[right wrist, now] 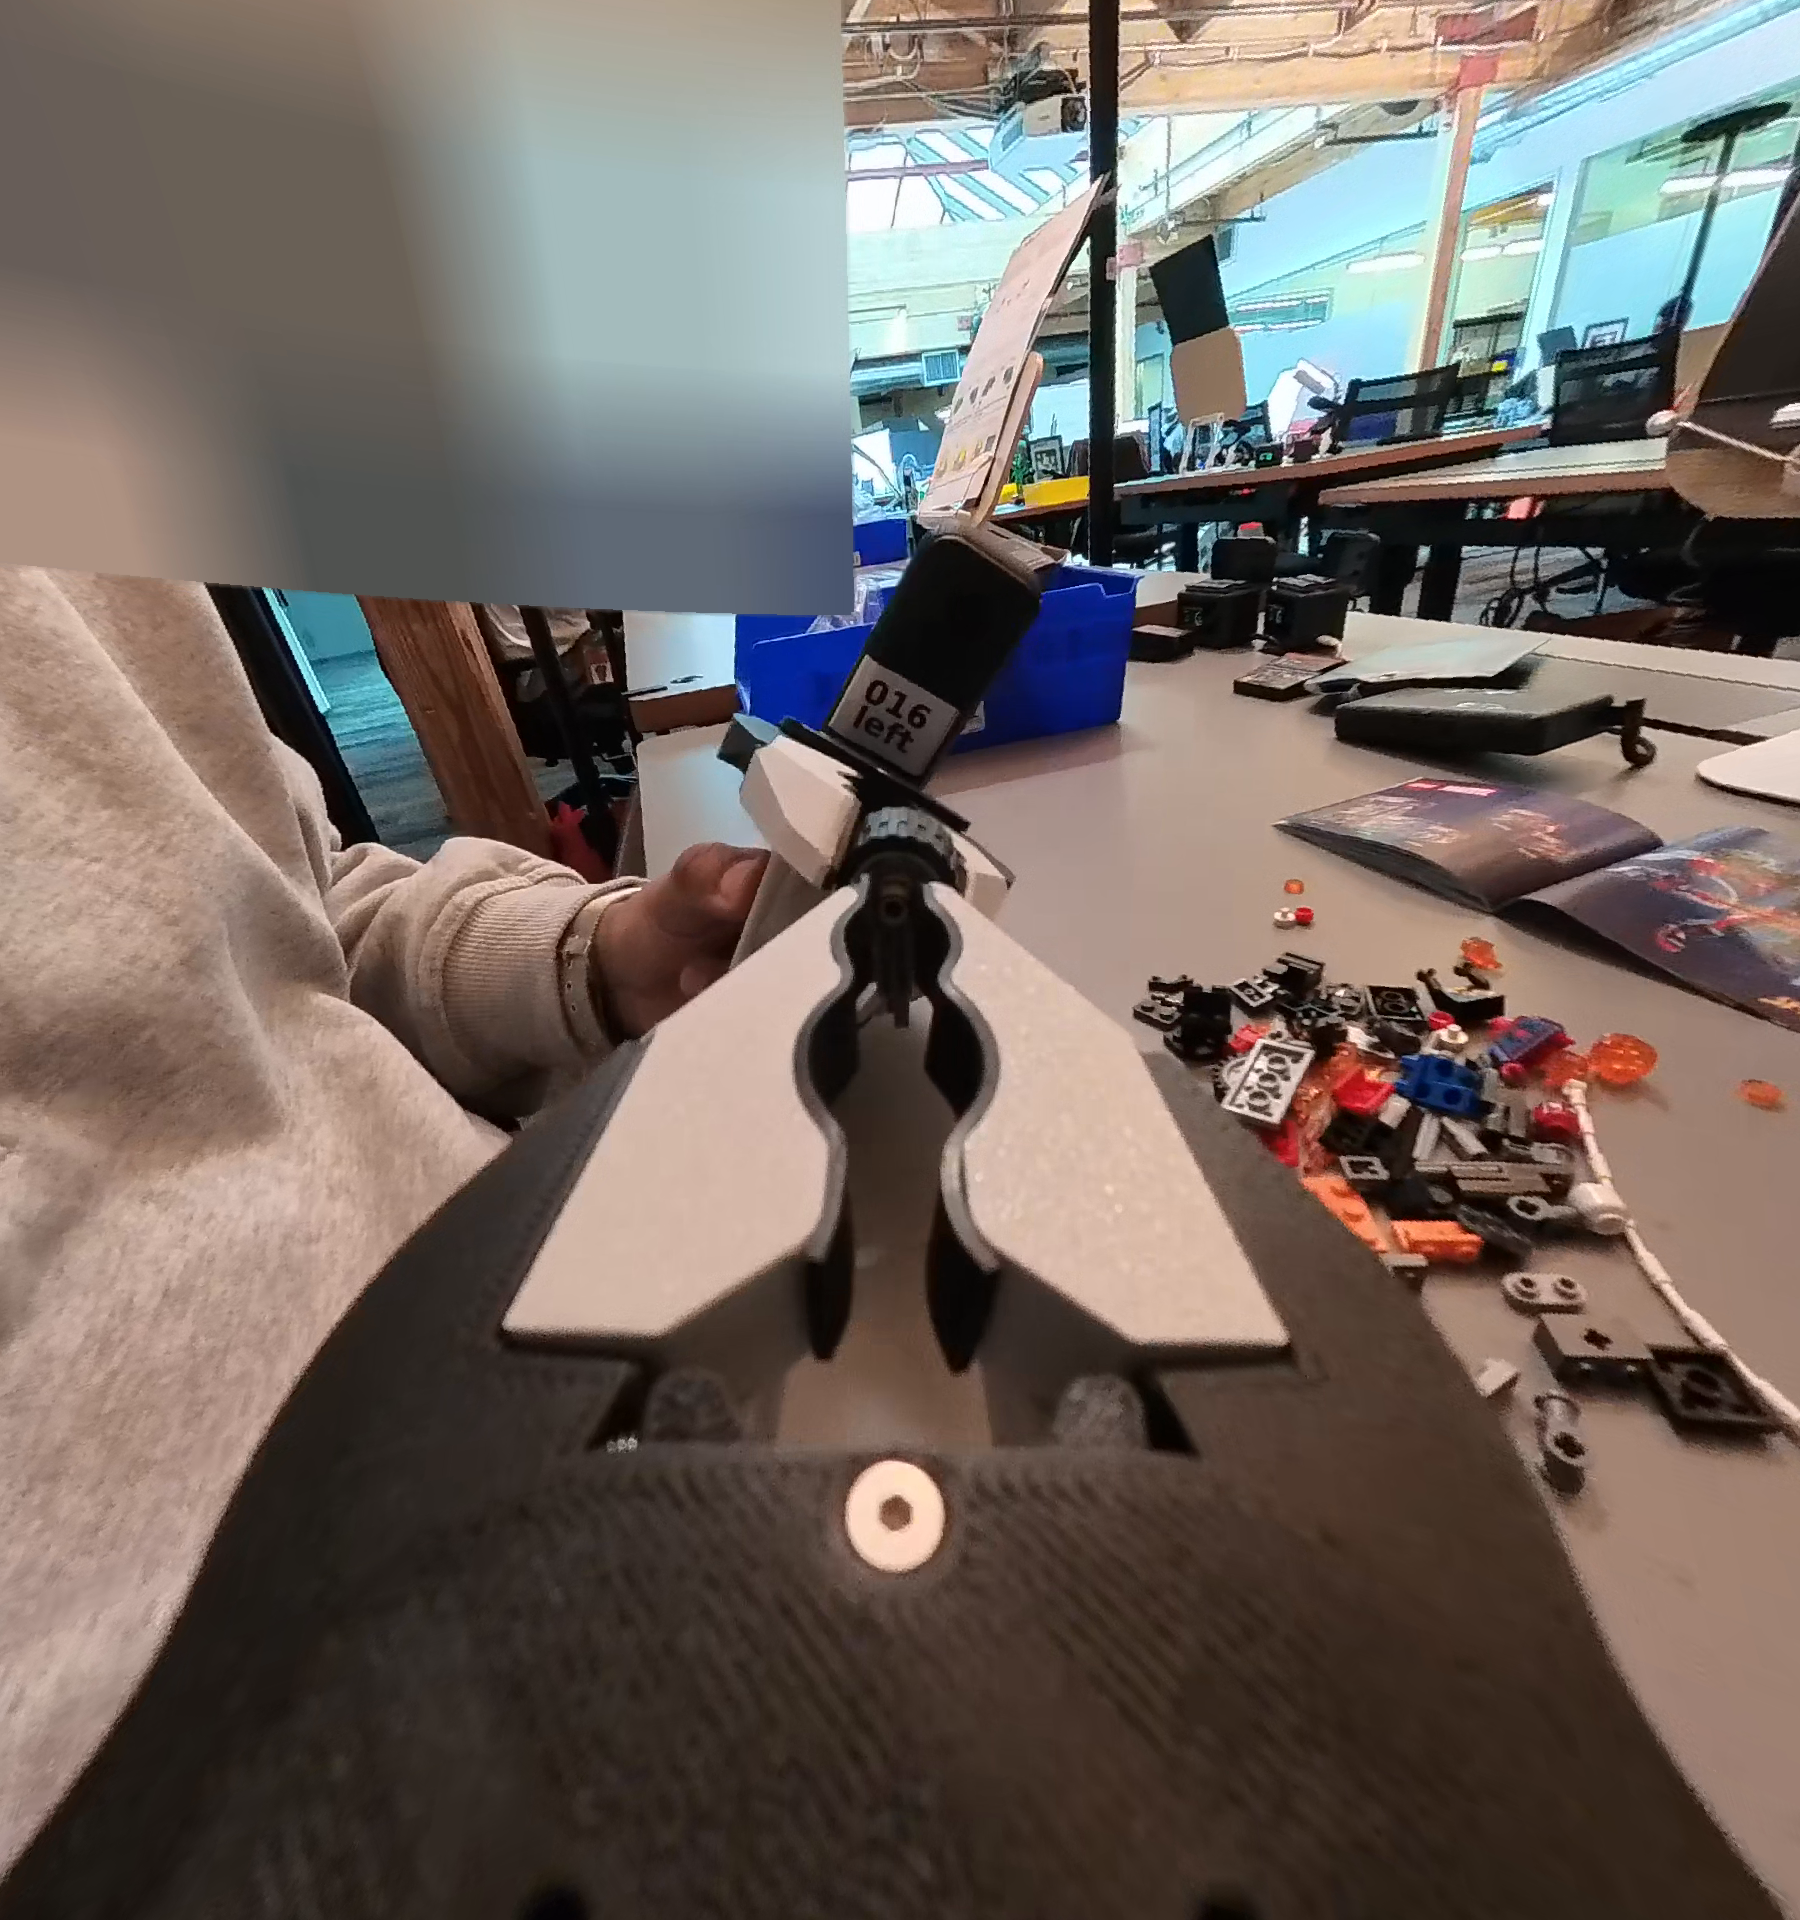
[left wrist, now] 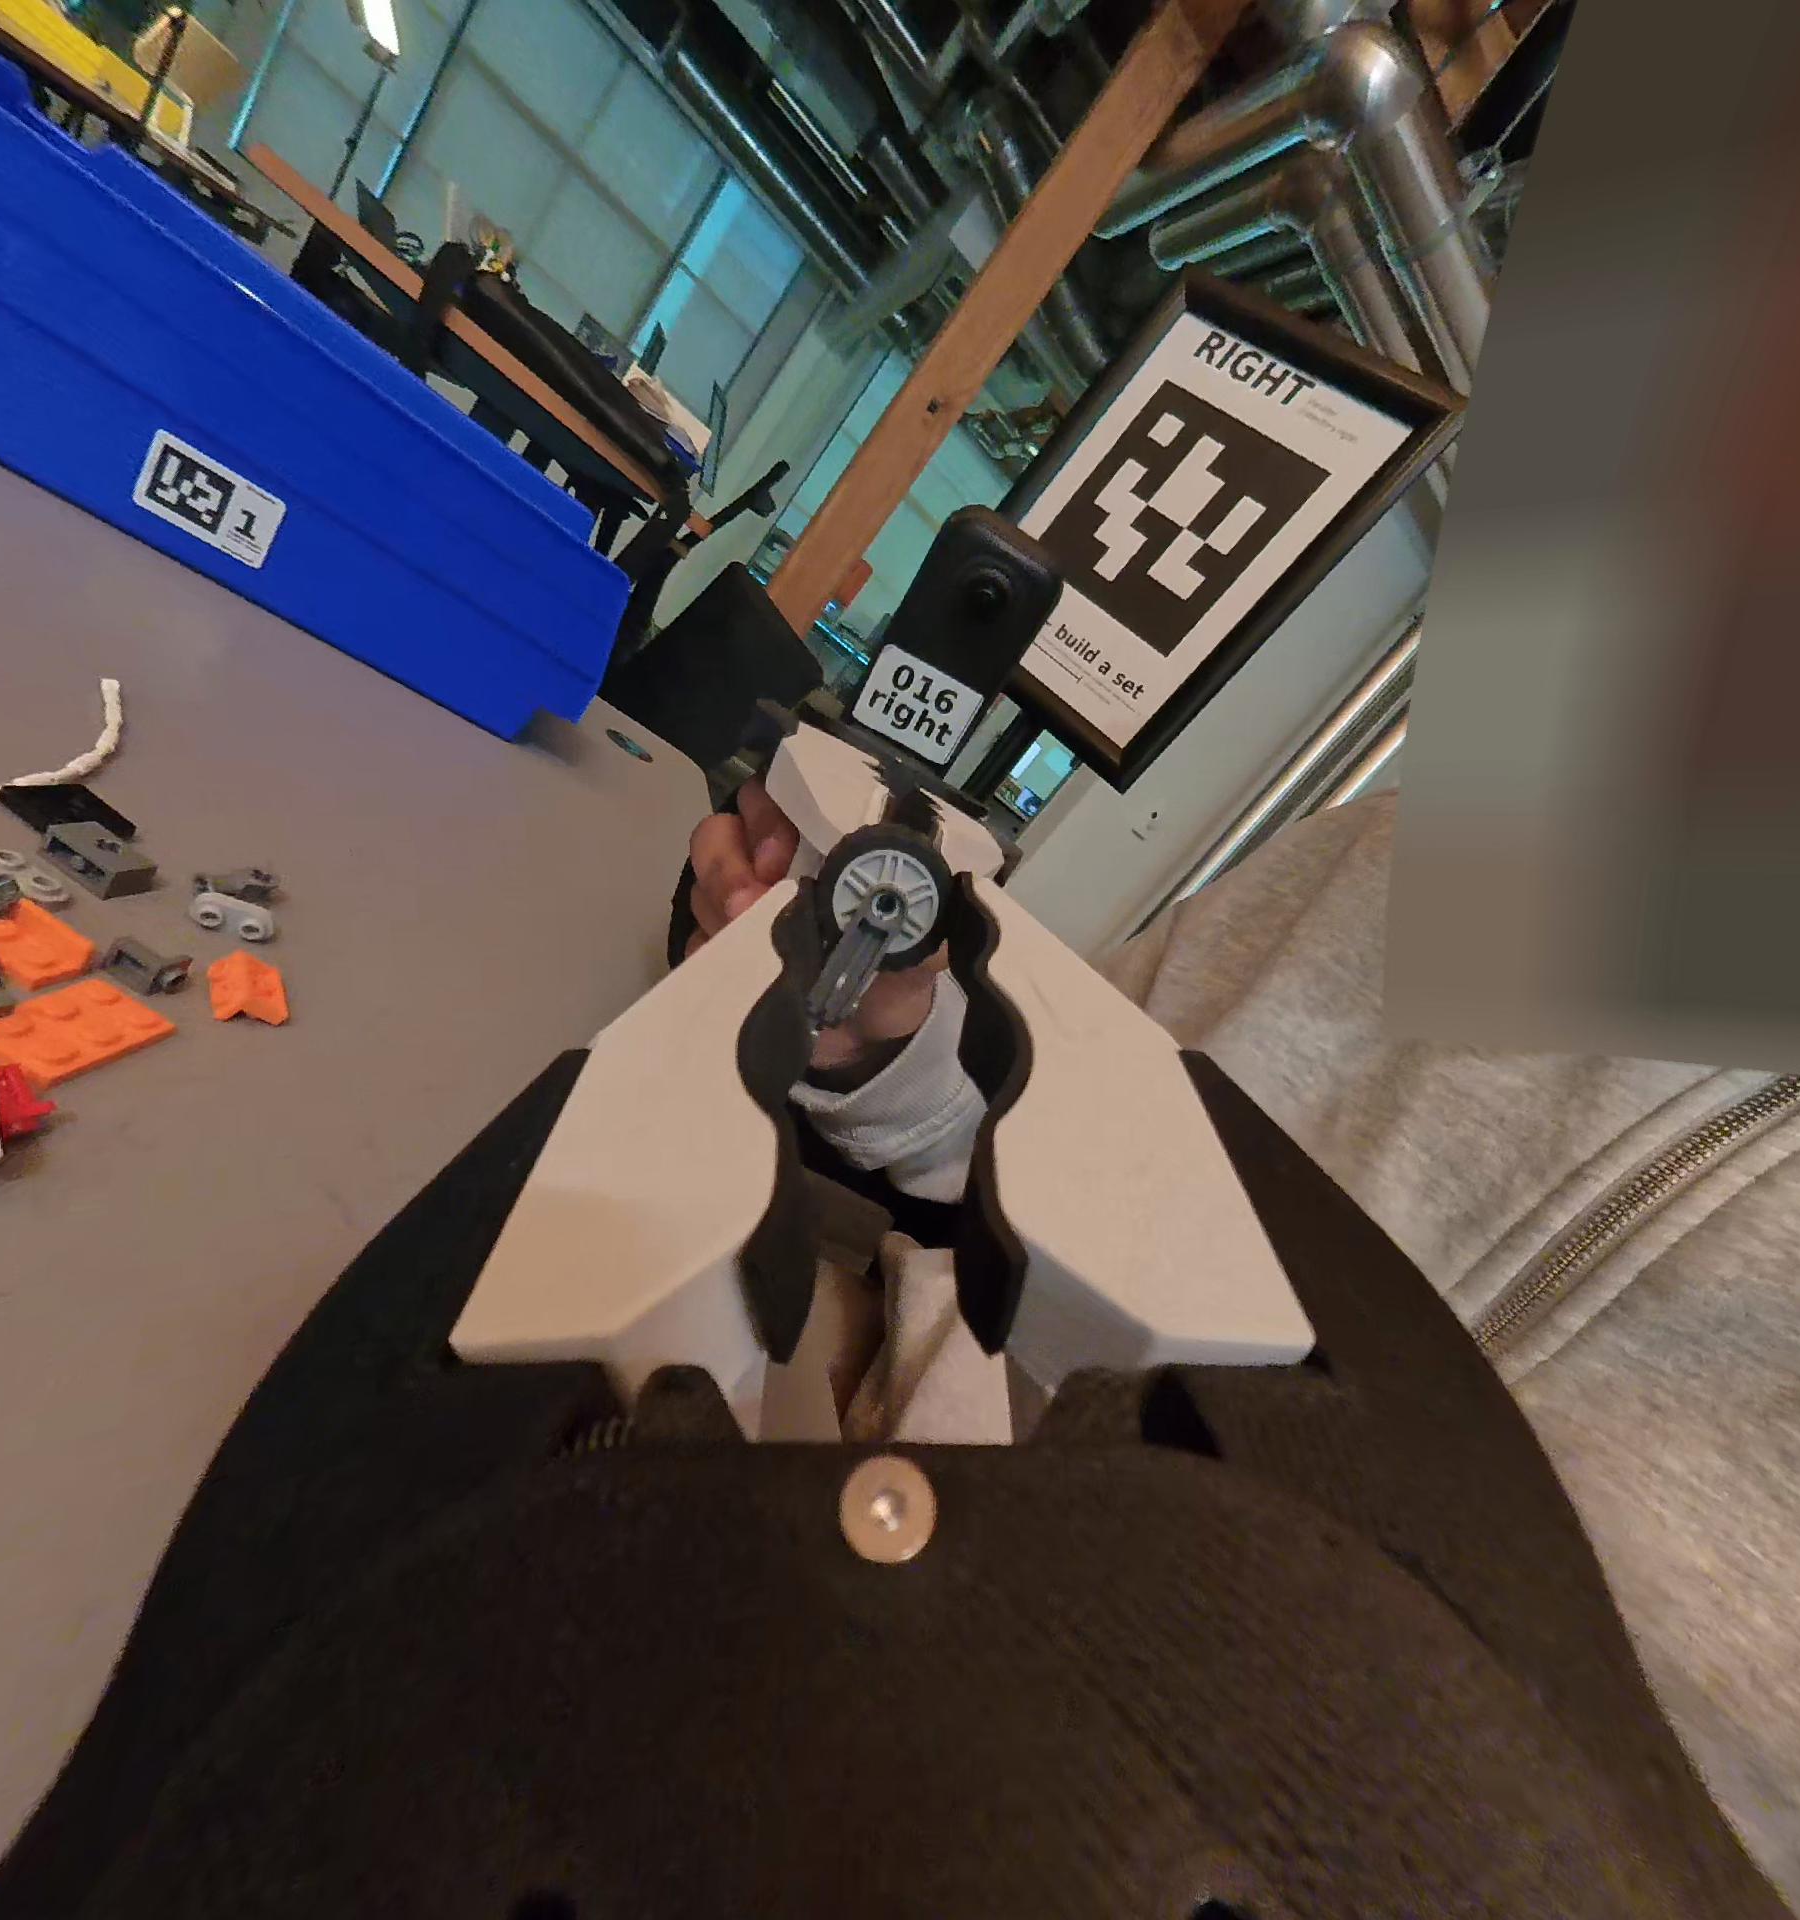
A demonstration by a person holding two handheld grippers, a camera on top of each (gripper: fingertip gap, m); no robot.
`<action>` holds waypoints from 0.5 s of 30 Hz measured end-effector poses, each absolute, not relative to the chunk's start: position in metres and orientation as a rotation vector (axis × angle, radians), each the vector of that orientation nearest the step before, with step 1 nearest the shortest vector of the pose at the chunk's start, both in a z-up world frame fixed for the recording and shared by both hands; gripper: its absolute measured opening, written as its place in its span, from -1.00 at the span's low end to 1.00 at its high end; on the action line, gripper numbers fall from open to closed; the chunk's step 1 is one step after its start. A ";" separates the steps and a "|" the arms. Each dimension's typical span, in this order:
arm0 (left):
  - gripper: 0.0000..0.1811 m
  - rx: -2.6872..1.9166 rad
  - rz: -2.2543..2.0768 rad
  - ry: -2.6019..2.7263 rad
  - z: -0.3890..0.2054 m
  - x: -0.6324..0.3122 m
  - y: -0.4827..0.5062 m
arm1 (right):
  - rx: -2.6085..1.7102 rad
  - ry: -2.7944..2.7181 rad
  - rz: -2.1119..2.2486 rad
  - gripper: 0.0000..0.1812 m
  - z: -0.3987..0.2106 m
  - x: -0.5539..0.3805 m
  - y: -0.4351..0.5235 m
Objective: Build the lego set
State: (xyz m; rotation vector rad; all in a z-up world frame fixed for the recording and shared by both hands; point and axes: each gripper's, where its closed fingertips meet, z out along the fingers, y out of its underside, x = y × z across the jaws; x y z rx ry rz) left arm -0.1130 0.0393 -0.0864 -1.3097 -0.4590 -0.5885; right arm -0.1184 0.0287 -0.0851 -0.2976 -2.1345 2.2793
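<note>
Left gripper [left wrist: 880, 935]: fingers pressed on the tread of the wheel [left wrist: 880, 902], held up off the table [left wrist: 408, 831]
Axle [left wrist: 842, 977]: grey, sticking out of the wheel's hub
Right gripper [right wrist: 894, 940]: tips nearly together at the wheel; grip unclear
Loose bricks [right wrist: 1395, 1122]: on the table, below and beside the wheel

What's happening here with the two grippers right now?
A person in a light grey hoodie holds both tools up above the grey table, facing each other. The left hand-held gripper is shut on a small wheel with a grey hub, a dark grey axle sticking out of it. The right hand-held gripper pinches that axle's other end. Loose toy bricks and an open instruction booklet lie on the table.
</note>
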 end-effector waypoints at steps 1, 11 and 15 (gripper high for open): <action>-0.75 -1.305 -0.591 -0.460 -0.086 -0.113 0.039 | -0.296 -2.135 2.281 -0.95 -0.085 -0.118 0.029; -0.75 -1.291 -0.586 -0.463 -0.085 -0.114 0.039 | -0.298 -2.118 2.299 -0.95 -0.084 -0.118 0.030; -0.74 -1.297 -0.582 -0.447 -0.084 -0.112 0.040 | -0.274 -2.105 2.316 -0.95 -0.082 -0.116 0.030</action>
